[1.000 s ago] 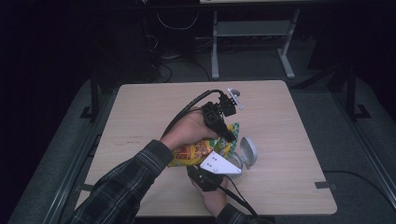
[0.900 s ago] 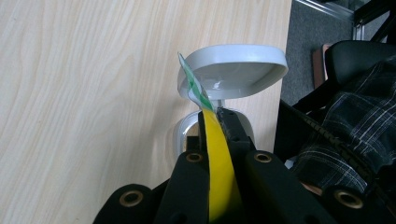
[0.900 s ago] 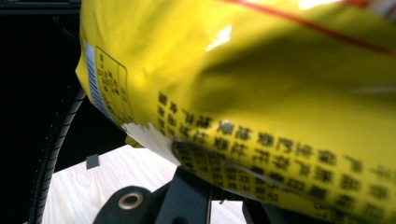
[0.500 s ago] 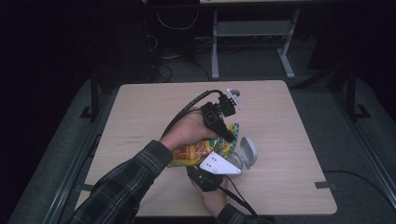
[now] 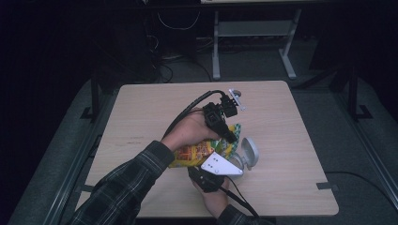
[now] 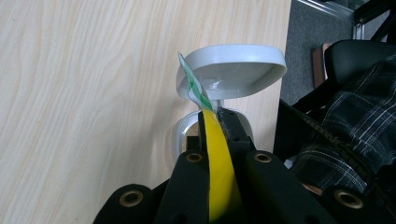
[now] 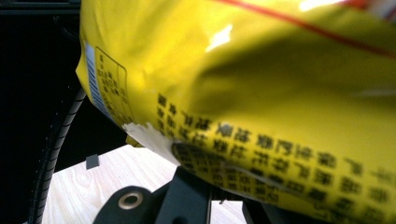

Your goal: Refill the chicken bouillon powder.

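A yellow snack bag (image 5: 195, 152) with green corners hangs just above the table between both grippers. My left gripper (image 5: 231, 137) comes in from the upper left and is shut on the bag's top edge (image 6: 217, 163); a green and white corner pokes out past its jaws. My right gripper (image 5: 213, 161), with its grey three-cornered plate, reaches up from below. The bag's printed yellow face (image 7: 261, 93) sits right over its jaws, which appear shut on the seam. A grey round container (image 5: 248, 152) with its lid (image 6: 233, 70) tipped open stands just right of the bag.
A small grey and white object (image 5: 236, 97) lies on the wooden table (image 5: 141, 117) near the far edge. Bare wood spreads to the left and right of the hands. Dark floor and metal frame legs (image 5: 216, 42) lie beyond the table.
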Action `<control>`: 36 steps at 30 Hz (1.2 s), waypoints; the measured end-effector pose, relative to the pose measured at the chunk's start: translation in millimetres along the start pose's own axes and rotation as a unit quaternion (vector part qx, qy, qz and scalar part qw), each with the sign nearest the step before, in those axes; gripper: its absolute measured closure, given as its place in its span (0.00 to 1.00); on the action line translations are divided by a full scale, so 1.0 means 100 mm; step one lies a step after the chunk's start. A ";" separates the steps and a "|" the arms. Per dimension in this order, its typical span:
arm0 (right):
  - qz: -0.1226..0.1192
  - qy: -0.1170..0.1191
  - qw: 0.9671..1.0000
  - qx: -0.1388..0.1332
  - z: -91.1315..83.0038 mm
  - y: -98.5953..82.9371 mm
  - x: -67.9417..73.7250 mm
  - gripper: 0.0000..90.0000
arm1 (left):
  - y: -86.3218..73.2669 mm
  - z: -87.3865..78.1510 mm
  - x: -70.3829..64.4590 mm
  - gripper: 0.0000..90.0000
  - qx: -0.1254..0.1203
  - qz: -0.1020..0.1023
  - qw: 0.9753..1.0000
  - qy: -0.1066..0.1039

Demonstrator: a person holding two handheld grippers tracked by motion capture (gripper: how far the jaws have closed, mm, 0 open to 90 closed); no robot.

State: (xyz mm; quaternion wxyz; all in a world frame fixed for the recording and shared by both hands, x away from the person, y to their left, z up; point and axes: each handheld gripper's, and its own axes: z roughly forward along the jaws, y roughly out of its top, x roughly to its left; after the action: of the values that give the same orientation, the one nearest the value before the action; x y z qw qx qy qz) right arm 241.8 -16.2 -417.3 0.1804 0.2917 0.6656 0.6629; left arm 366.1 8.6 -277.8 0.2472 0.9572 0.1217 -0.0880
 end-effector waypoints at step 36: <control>0.001 -0.006 1.000 -0.002 -0.02 0.01 -0.02 1.00 | 0.05 0.01 -0.01 1.00 0.003 0.007 1.000 0.000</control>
State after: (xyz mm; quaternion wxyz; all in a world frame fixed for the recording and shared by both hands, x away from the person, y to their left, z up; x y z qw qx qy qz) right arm 242.4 -19.5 -416.2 0.1840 0.2958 0.6628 0.6628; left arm 366.0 3.0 -276.3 0.2450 0.9588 0.1146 -0.0872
